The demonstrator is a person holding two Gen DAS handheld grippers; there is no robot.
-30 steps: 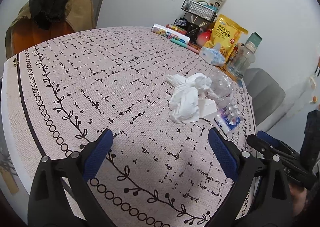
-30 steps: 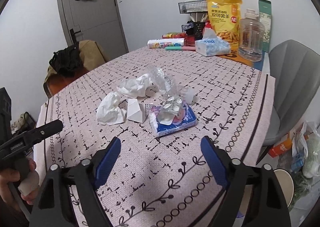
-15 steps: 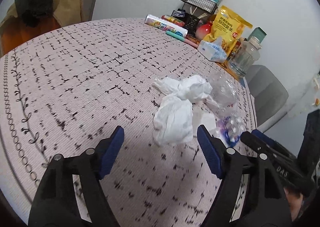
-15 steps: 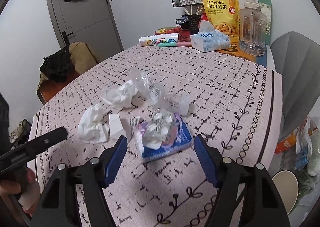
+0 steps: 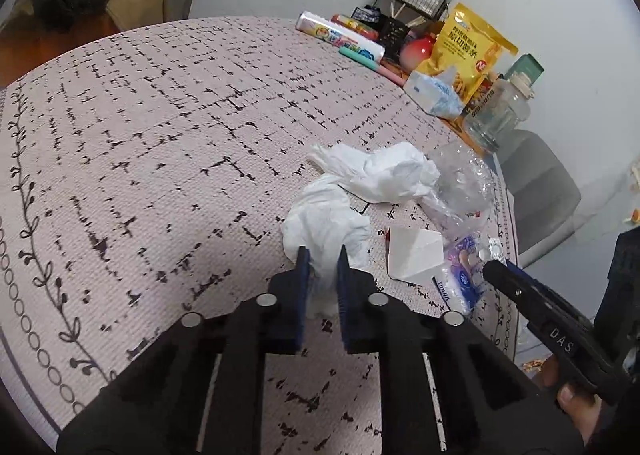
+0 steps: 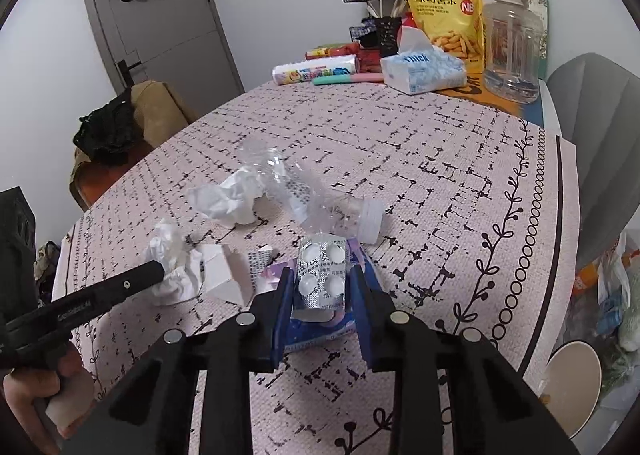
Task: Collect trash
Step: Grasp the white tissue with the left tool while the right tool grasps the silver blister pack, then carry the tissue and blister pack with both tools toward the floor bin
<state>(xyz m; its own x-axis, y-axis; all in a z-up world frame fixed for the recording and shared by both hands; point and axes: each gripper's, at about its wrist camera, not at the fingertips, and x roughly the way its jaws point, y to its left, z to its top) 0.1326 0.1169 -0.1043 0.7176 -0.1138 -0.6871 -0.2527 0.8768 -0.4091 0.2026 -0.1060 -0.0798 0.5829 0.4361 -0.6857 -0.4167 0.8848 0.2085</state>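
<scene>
While gripped: two tissues (image 5: pixel 320 223), one blister pack (image 6: pixel 322 275)

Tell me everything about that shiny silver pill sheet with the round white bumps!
The pill sheet is a small rectangle of crinkly silver foil with four round white bubbles in two rows and tiny print between them. Its edges look bent. It lies tilted on top of a blue and purple packet on the patterned tablecloth. The right tool has its blue fingers closed in on both sides of the sheet and packet. A squashed clear bottle lies just behind it.
</scene>
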